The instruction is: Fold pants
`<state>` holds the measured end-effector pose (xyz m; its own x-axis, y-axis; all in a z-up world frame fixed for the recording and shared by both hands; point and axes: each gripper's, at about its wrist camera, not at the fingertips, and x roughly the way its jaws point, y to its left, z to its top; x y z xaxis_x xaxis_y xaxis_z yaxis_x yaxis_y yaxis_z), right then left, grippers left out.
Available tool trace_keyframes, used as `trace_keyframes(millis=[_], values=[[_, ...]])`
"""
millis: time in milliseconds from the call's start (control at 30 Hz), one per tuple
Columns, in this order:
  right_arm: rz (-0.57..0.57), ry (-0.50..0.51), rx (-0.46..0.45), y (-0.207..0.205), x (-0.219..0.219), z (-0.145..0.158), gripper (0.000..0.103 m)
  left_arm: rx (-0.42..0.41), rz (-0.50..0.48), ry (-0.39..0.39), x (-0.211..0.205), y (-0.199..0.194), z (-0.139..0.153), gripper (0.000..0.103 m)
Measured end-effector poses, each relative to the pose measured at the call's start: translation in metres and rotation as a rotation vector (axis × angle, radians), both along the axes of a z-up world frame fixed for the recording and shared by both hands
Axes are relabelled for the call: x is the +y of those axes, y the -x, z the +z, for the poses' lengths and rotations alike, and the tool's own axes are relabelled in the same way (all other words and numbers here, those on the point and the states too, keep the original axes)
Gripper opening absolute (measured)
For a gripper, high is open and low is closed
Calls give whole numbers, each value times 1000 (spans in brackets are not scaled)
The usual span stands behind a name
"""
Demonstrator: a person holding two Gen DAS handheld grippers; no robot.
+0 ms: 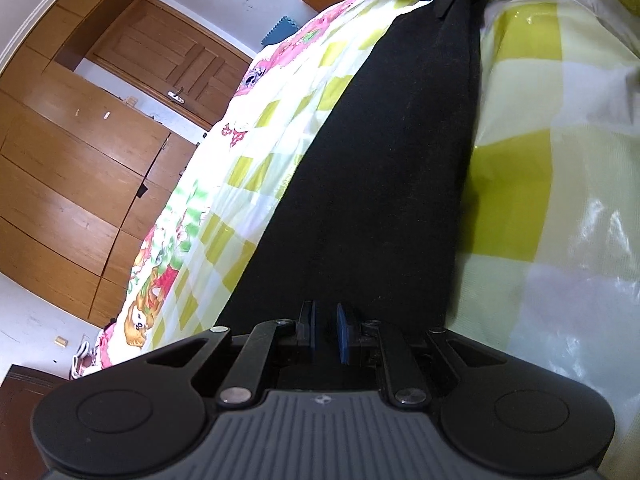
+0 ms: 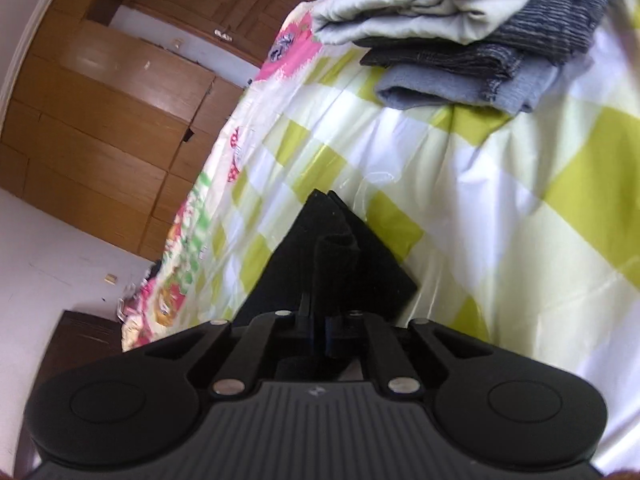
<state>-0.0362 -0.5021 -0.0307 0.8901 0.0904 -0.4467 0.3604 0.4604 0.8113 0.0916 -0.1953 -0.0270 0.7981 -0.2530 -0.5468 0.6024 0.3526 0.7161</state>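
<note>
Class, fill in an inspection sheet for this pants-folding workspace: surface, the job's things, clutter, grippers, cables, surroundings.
Surface: bed cover, glossy yellow-and-white check with a cartoon border.
Job's things: black pants, stretched as a long strip along the bed between the two grippers.
Clutter: stack of folded clothes at the far end of the bed, pale, dark grey and blue-grey pieces.
Grippers: left gripper, jaws nearly closed with black cloth between them; right gripper, jaws shut on a bunched end of the pants.
Cables: nothing seen.
Surroundings: wooden wardrobe, wooden door, pale floor beside the bed.
</note>
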Motion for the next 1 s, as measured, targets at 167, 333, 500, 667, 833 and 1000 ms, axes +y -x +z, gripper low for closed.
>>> trace_keyframes(millis=[167,333,500,667,833,1000], values=[[-20,25,-56,7,0,20,5,5,-9,-3,0,-1,2,29],[-37,1,48,15,-9,3,12,3,-8,1,0,-1,3,29],[-84,-30,27,46,-11,15,36,6,-9,8,1,-1,2,29],[-84,-87,53,37,-7,5,34,4,-5,8,1,-1,2,29],[-80,-64,75,13,-1,0,49,-1,-11,8,1,-1,1,29],[-72,-30,79,4,4,6,59,5,1,20,-1,-3,2,30]])
